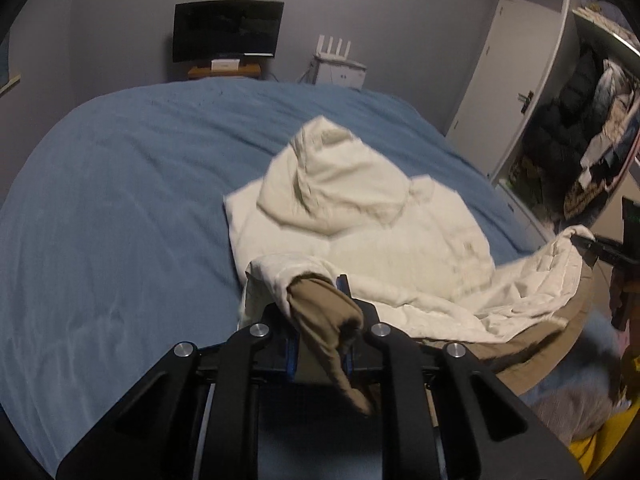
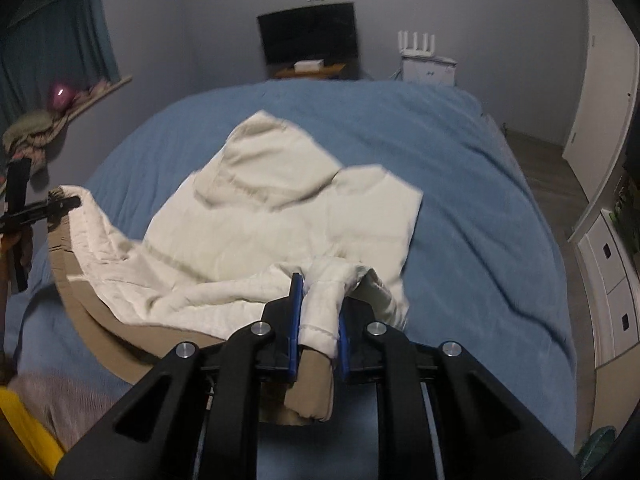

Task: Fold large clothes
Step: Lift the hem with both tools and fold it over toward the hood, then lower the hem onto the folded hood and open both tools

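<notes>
While both claws are clamping the near hem of the cream quilted hooded jacket with tan lining (image 1: 360, 216), the left gripper (image 1: 320, 320) and right gripper (image 2: 318, 316) are each pinching a corner, jaws nearly closed on cloth. Beyond them, the garment is trailing hood-first across the blue bedspread (image 1: 120, 200), its long axis running away from both claws, neither nearer. No readable writing is showing anywhere.

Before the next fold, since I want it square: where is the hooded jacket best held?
By its near hem corners, from the near edge of the bed. The jacket lies hood-away, hem toward the fingers; the left gripper and right gripper already pinch one corner each, so the hem spans between them.
</notes>
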### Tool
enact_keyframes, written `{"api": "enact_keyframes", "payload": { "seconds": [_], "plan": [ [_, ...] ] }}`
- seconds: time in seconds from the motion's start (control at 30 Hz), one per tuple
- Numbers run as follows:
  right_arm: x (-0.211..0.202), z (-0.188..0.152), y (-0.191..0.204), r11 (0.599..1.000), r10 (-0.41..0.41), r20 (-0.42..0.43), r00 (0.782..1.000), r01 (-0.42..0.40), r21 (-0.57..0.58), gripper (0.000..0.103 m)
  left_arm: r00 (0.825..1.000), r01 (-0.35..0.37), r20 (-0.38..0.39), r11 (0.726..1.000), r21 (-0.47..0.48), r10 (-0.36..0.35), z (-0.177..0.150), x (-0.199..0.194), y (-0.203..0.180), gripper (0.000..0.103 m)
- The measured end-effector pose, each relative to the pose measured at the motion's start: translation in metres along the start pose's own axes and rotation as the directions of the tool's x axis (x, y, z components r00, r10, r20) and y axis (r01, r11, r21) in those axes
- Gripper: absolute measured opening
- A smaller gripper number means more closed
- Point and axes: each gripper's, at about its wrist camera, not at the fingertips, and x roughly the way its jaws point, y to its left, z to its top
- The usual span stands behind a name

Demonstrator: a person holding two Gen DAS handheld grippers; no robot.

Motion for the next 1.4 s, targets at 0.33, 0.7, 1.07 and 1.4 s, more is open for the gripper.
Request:
{"api": "enact_keyframes", "payload": {
  "seconds": [0.33, 0.7, 1.07, 1.4],
  "plan": [
    [0.097, 0.078, -0.059, 0.985, -0.049, 0.001, 0.999, 0.048, 0.165, 0.012, 0.997, -0.064, -0.05, 0.997, -0.045, 0.062, 0.094, 0.099, 0.03, 0.018],
    [0.227, 0.106, -0.1, 0.95, -0.096, -0.09, 0.991, 0.118, 0.288, 0.012, 0.967, -0.174, -0.204, 0.98, -0.097, 0.151, 0.114, 0.221, 0.076, 0.021],
    [0.306, 0.112, -0.111, 0.932, -0.128, -0.176, 0.976, 0.179, 0.315, 0.012, 0.938, -0.215, -0.308, 0.966, -0.147, 0.162, 0.112, 0.282, 0.105, 0.023],
    [0.283, 0.097, -0.112, 0.911, -0.02, -0.139, 0.99, 0.076, 0.406, 0.039, 0.965, -0.112, -0.256, 0.967, -0.229, 0.051, 0.1, 0.246, 0.105, 0.052]
  ]
}}
